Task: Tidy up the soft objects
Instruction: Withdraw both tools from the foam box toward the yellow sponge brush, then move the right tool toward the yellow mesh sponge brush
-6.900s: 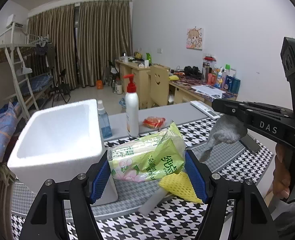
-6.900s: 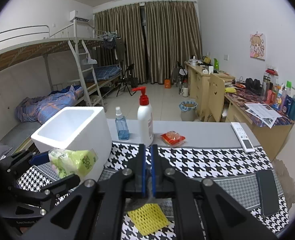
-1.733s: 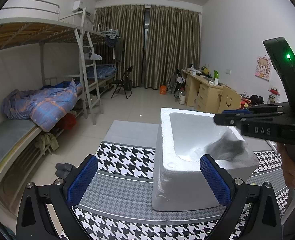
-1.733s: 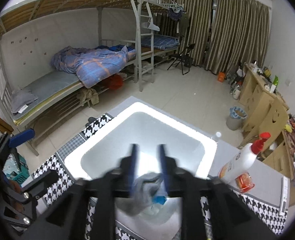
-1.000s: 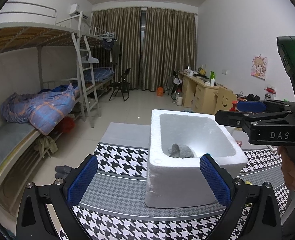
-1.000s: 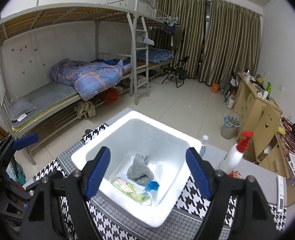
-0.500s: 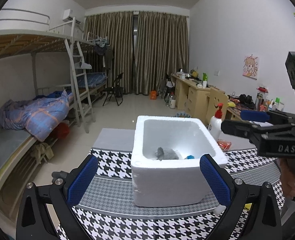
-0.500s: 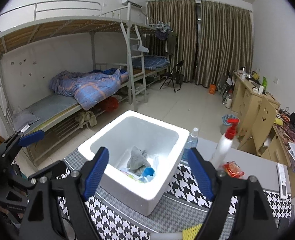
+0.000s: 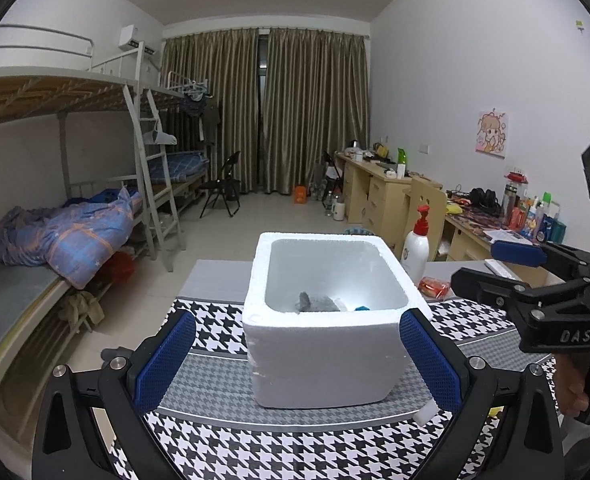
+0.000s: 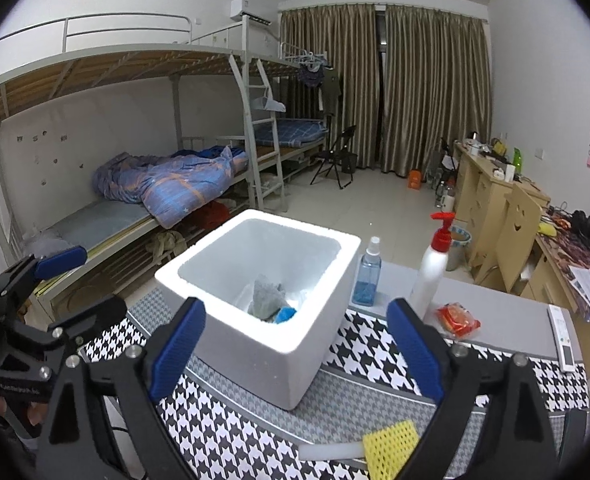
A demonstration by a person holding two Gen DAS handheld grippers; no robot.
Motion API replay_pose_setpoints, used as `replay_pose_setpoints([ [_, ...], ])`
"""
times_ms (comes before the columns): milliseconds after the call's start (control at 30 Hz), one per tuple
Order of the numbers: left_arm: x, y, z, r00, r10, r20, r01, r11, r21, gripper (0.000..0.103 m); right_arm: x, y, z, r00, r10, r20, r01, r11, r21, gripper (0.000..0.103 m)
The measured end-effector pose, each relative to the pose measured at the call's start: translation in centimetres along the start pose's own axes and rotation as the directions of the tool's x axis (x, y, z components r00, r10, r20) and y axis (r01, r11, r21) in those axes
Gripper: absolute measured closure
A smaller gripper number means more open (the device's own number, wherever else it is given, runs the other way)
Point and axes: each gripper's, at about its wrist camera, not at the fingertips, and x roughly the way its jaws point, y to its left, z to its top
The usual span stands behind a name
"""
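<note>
The houndstooth-clothed surface (image 10: 359, 344) carries a white foam box (image 10: 283, 332), set centrally as the bin for soft things: a grey cloth (image 10: 266, 297) and something blue already lie inside. A yellow mesh sponge (image 10: 391, 446) lies outside on the cloth, likely next. Left tongs (image 9: 295, 364) stand spread and empty; right tongs (image 10: 295, 350), empty, are opening. Its body reads "DAS".

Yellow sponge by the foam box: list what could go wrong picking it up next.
1. The sponge lies low beside the right gripper, whose fingers are opening with nothing between them; its white handle may get grabbed instead.
2. The box sits close; a swing could shove it toward the blue bottle.
</note>
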Motion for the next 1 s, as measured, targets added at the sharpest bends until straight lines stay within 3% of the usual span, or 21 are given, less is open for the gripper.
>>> replay_pose_setpoints([
  [233, -0.2, -0.8, -0.9, 1.000, -0.002, 0.004, 0.001, 1.000, 0.017, 0.001, -0.7, 0.0, -1.6, 1.000, 0.006, 0.002, -0.006, 1.000, 0.000, 0.009],
  [1000, 0.3, -3.6, -4.2, 0.995, -0.096, -0.021, 0.097, 0.995, 0.039, 0.001, -3.1, -1.7, -6.4, 0.994, -0.107, 0.008, 0.106, 0.994, 0.040, 0.009],
])
